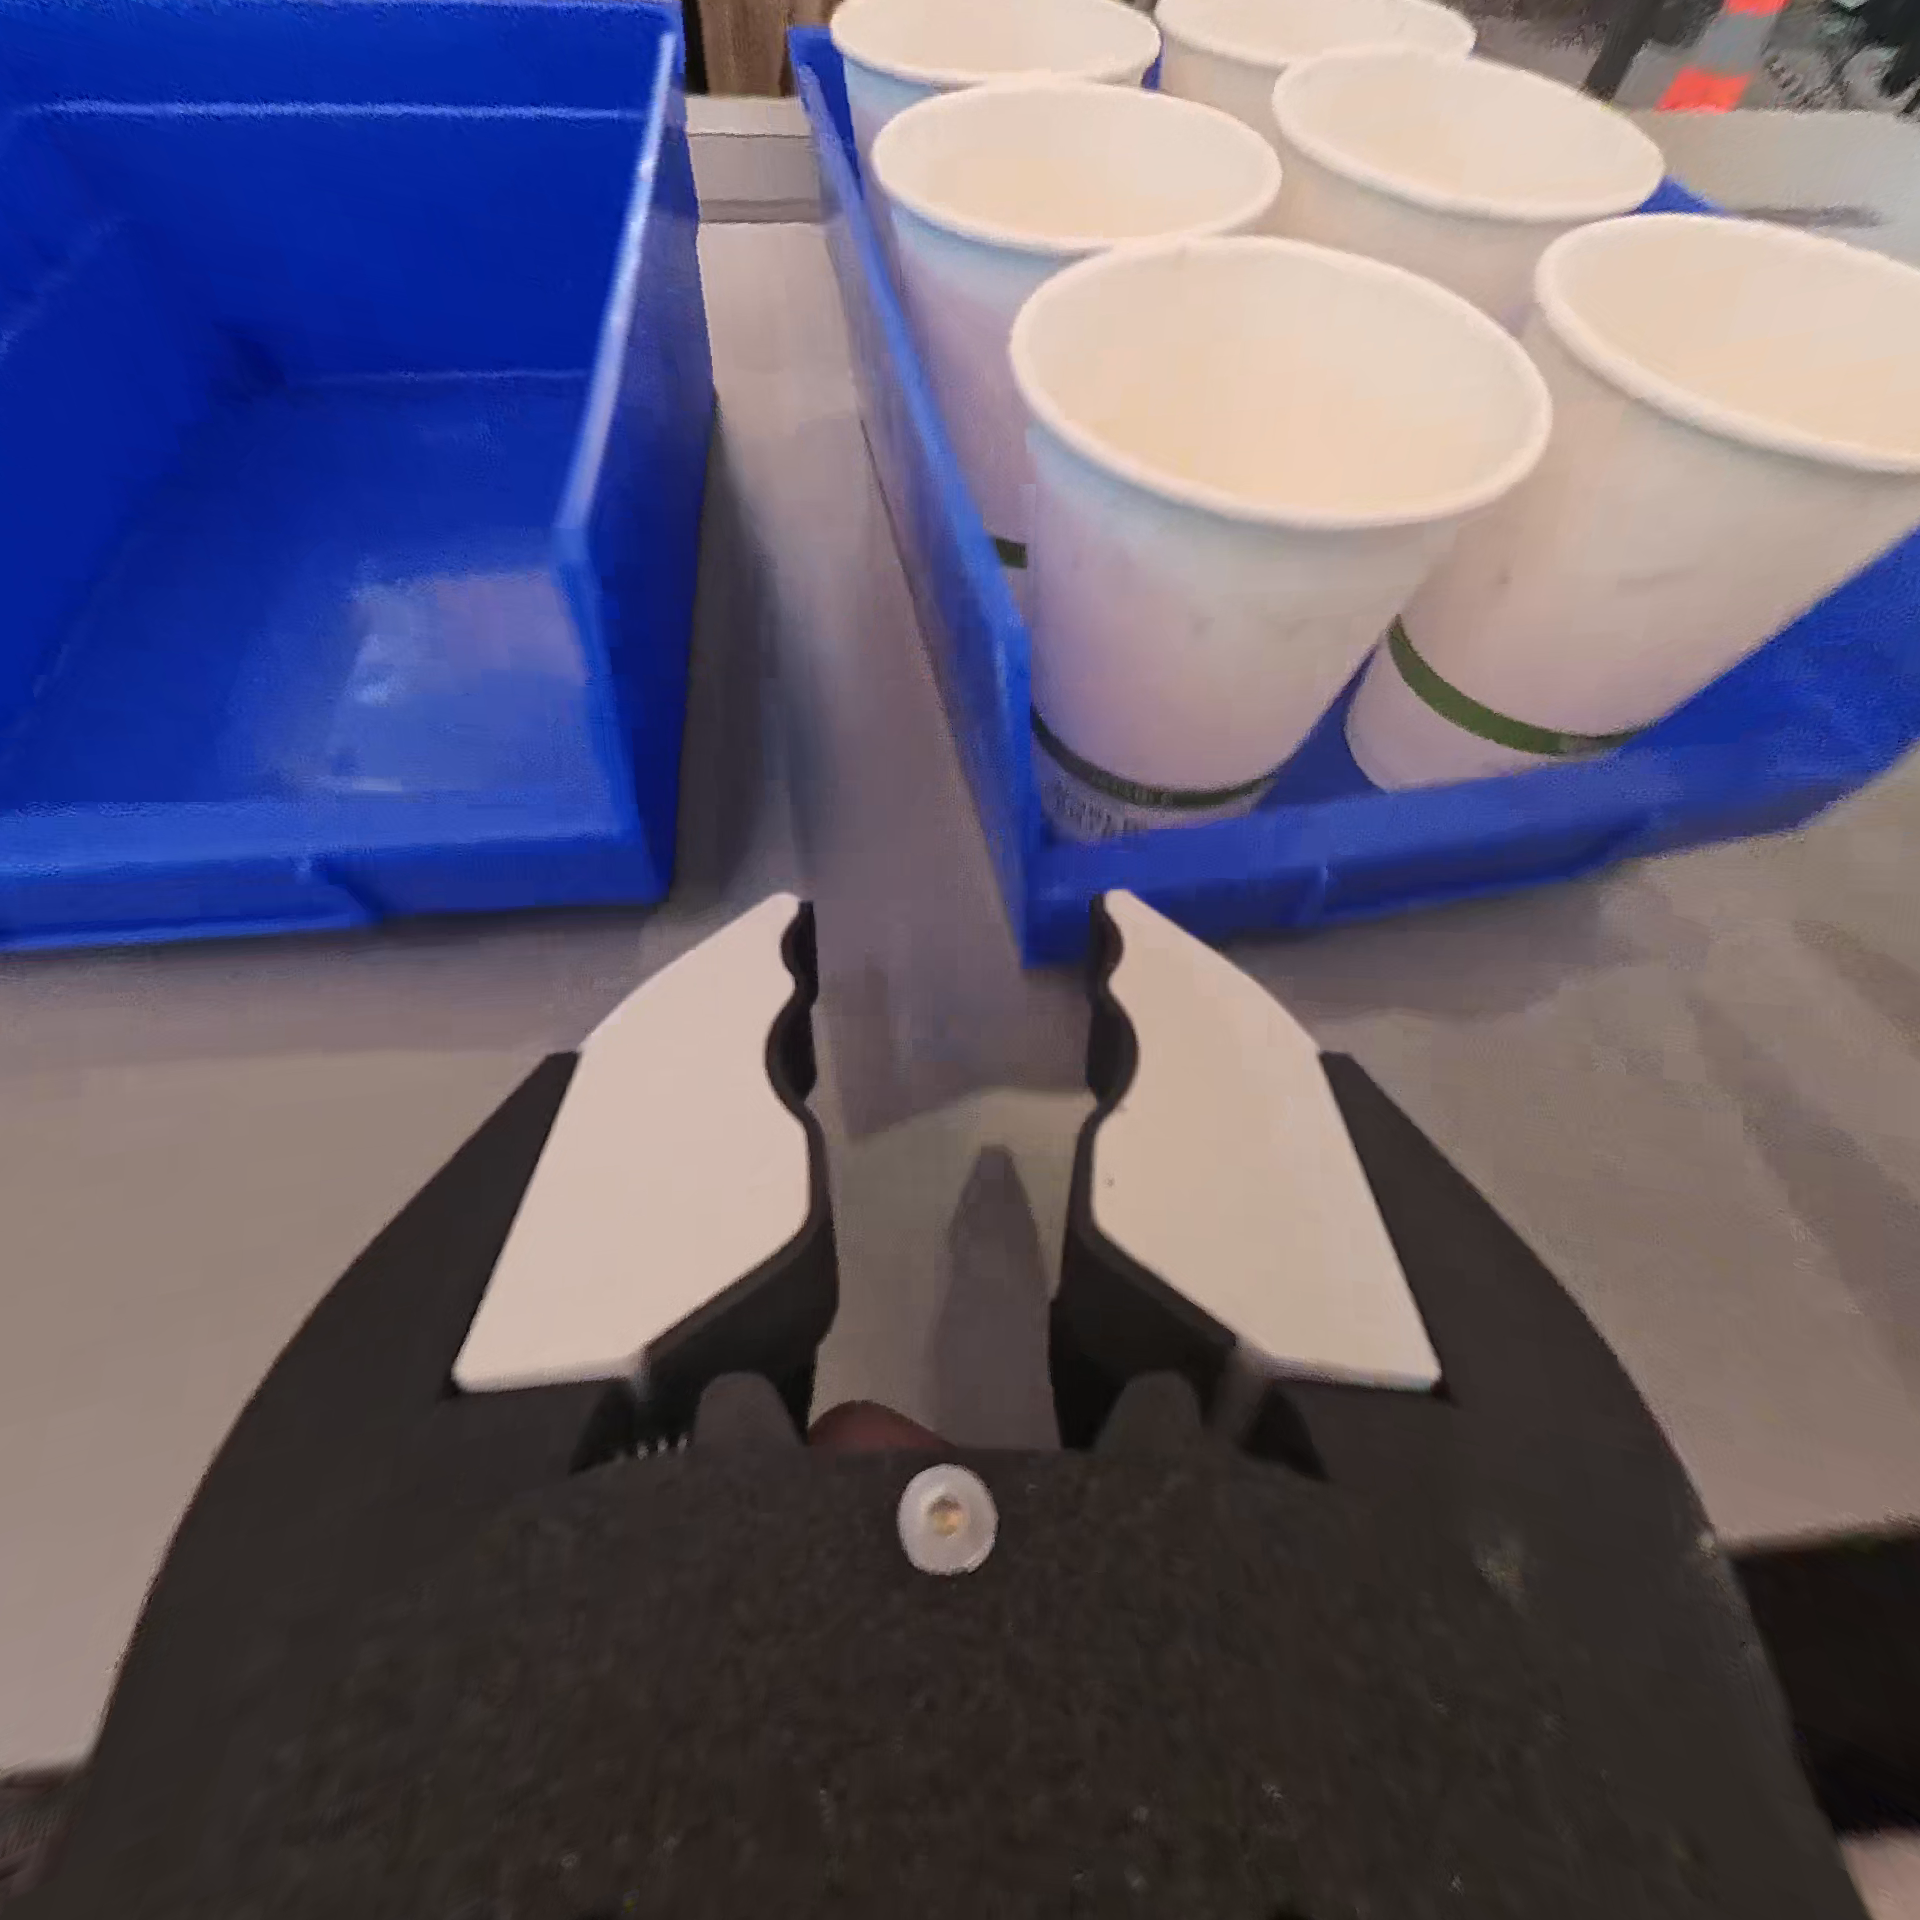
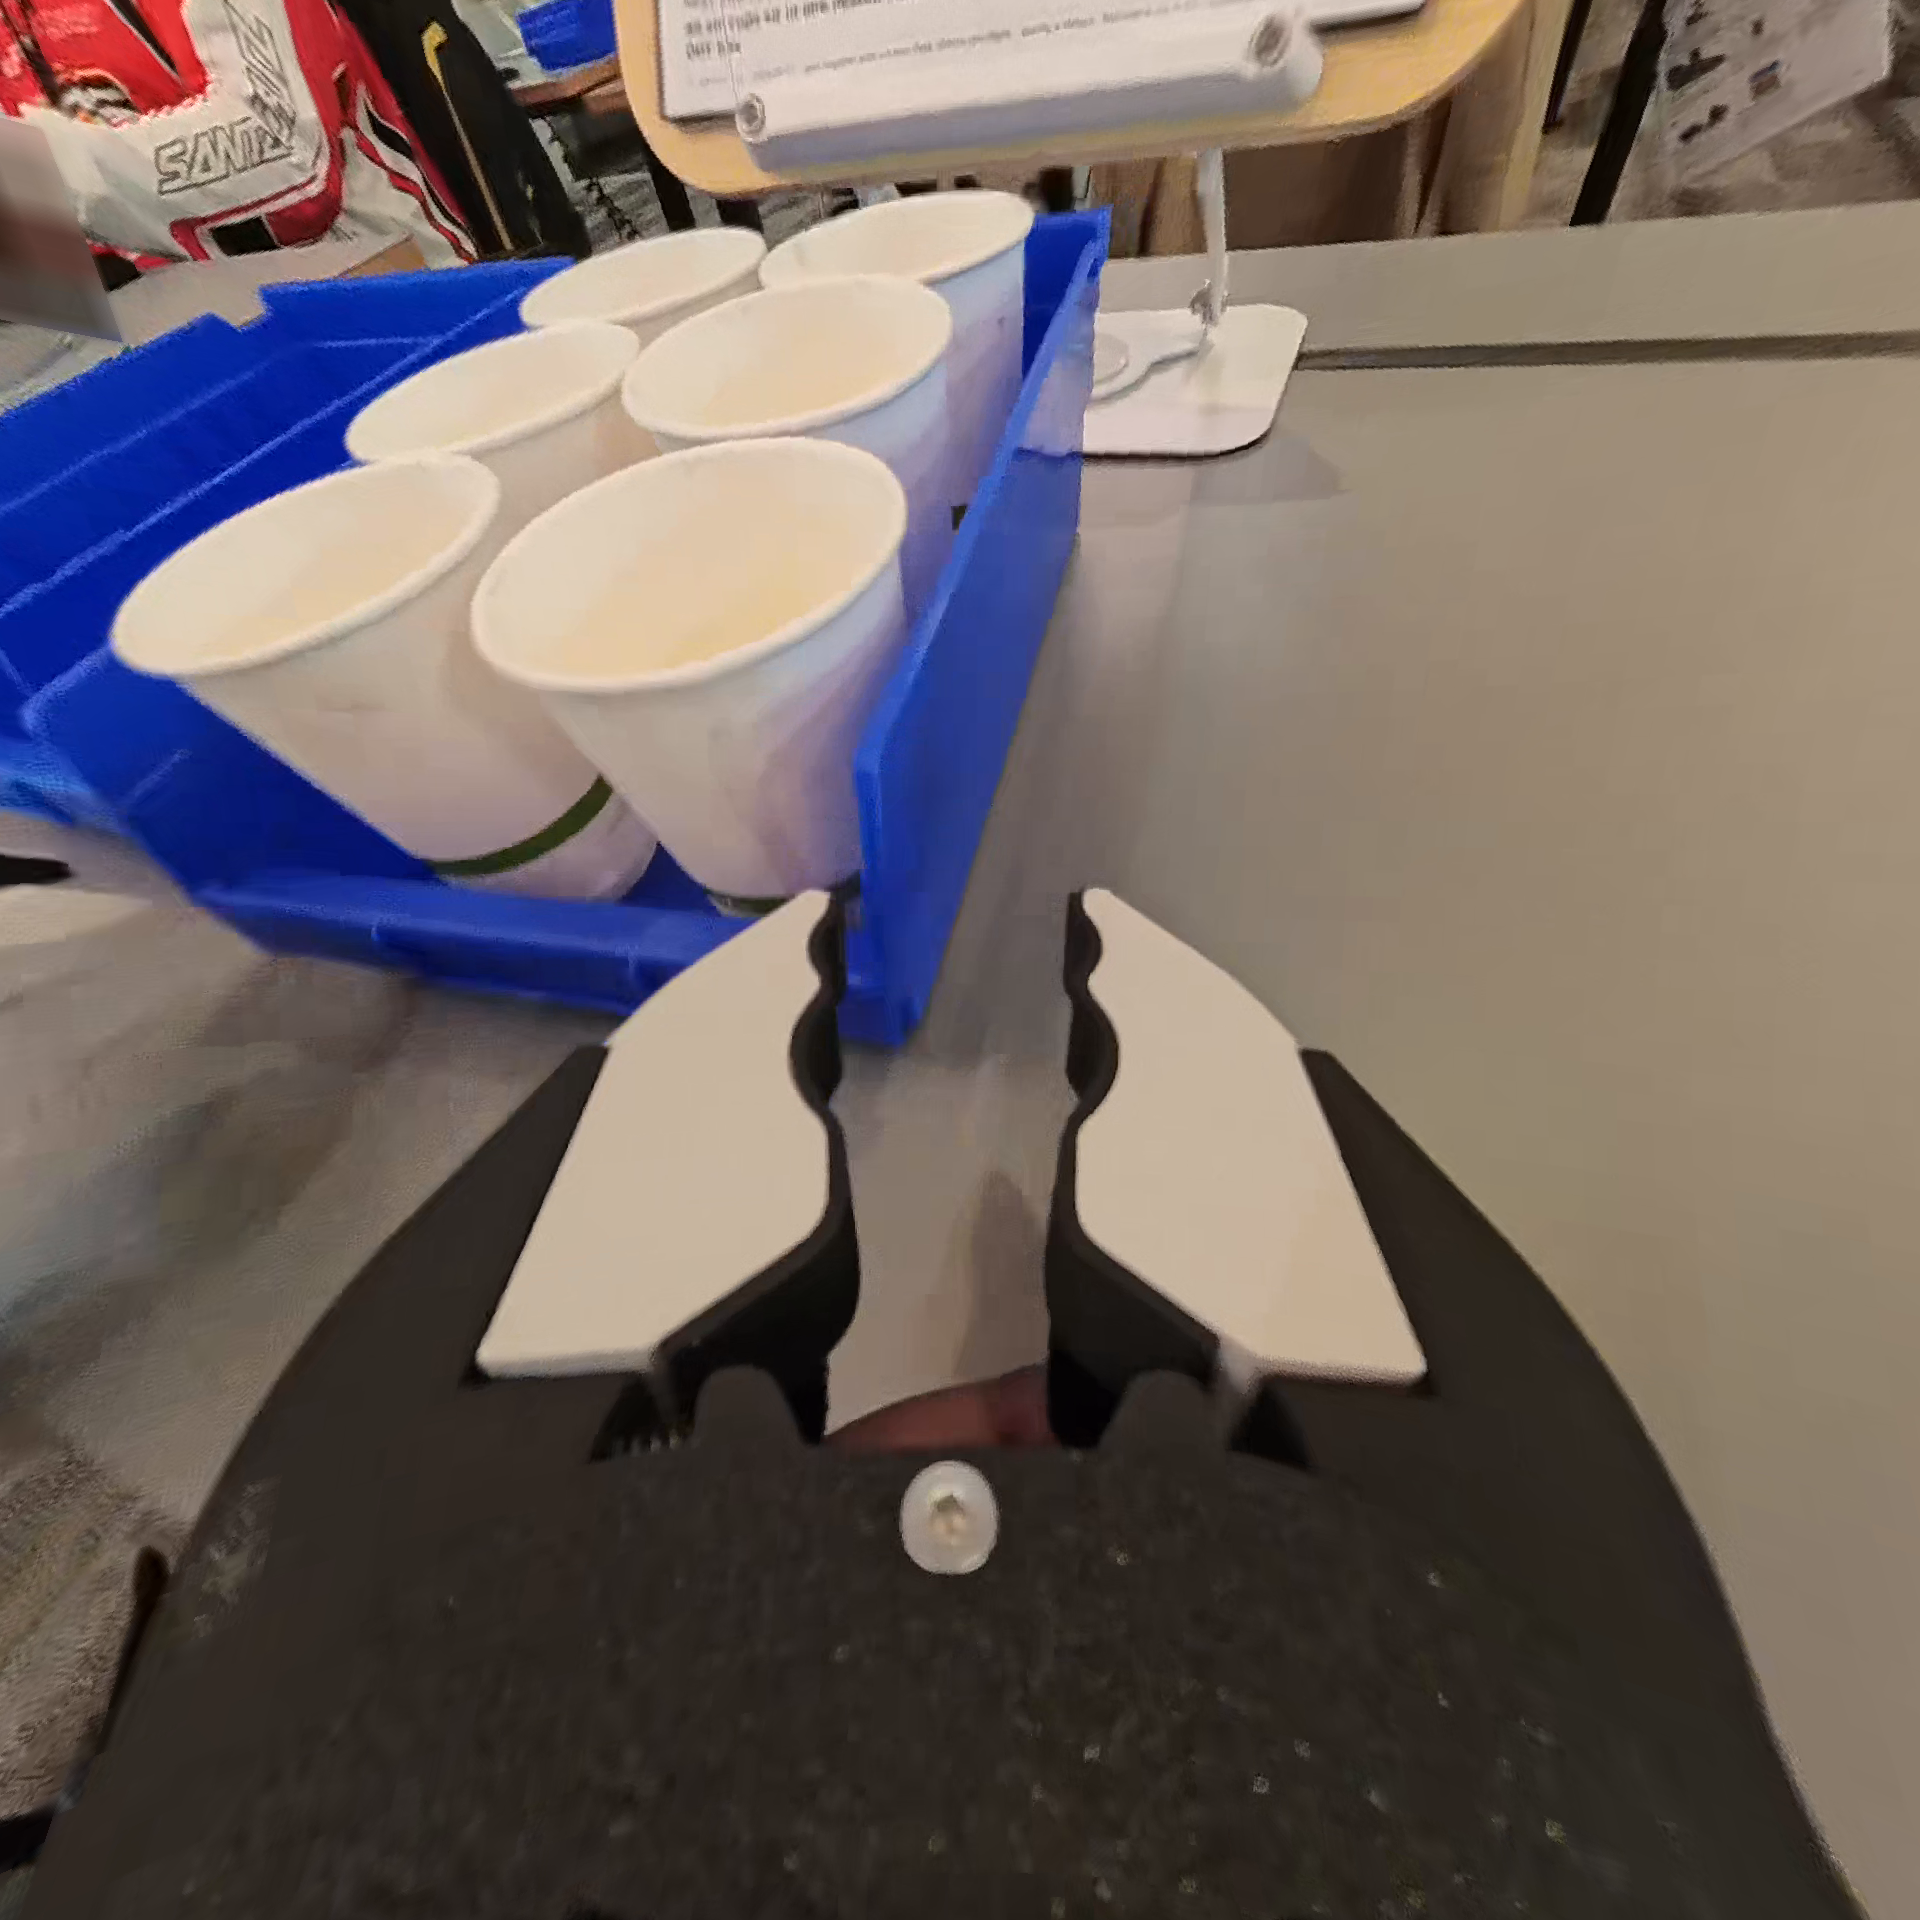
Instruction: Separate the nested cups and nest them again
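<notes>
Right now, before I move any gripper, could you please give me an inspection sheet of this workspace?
Surface: grey table, smooth, no spill seen.
Job's things: six white paper cups stand upright and separate in the right blue bin, in two rows; some carry a green band near the base. The left blue bin holds nothing.
Clutter: a sign holder on a white base stands on the table beyond the cup bin.
Grippers: left gripper open, empty, above the table before the gap between the bins; right gripper open, empty, near the cup bin's corner.
Cables: nothing seen.
Surroundings: wooden furniture and red-and-white clothing behind the table.
</notes>
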`<control>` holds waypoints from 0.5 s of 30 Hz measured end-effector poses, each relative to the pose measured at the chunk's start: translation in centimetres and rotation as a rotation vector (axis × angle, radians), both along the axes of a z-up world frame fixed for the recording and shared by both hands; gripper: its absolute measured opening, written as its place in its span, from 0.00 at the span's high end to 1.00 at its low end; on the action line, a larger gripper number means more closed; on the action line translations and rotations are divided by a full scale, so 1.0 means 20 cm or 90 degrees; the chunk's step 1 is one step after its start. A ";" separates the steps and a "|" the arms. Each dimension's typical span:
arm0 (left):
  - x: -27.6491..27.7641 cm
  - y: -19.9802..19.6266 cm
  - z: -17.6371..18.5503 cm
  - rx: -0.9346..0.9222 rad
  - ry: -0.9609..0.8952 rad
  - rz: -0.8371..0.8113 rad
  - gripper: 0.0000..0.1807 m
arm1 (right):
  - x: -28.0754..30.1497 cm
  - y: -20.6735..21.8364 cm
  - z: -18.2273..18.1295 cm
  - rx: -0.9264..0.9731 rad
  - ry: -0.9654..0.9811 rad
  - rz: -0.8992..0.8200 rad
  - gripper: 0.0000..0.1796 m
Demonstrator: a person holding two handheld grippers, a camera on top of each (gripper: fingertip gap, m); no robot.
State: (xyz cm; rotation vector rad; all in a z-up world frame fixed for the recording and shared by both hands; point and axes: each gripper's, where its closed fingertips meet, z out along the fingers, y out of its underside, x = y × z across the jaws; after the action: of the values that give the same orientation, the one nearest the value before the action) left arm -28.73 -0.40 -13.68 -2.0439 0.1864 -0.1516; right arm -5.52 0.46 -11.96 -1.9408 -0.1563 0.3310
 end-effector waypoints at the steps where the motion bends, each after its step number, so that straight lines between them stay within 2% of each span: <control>1: -0.04 -0.06 0.01 -0.004 -0.016 -0.006 0.73 | 0.05 -0.05 0.02 0.016 -0.008 0.004 0.78; 4: -0.26 -0.16 0.06 -0.012 -0.041 0.028 0.74 | 0.20 -0.19 0.02 0.035 -0.024 -0.006 0.81; 6: -0.50 -0.16 0.10 0.000 -0.052 0.081 0.73 | 0.28 -0.26 -0.02 0.013 -0.018 -0.021 0.82; 11: -1.06 0.02 0.18 0.035 -0.015 0.175 0.68 | 0.29 -0.31 -0.10 -0.024 0.004 0.002 0.84; 15: -1.21 0.22 0.14 0.004 -0.016 0.135 0.67 | 0.17 -0.28 -0.10 -0.047 0.019 0.056 0.84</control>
State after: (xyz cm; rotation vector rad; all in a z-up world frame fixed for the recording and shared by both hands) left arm -52.94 3.95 -10.92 -2.0398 -0.0455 -0.0447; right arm -2.20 -5.17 -13.89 -2.0050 -0.2125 0.4285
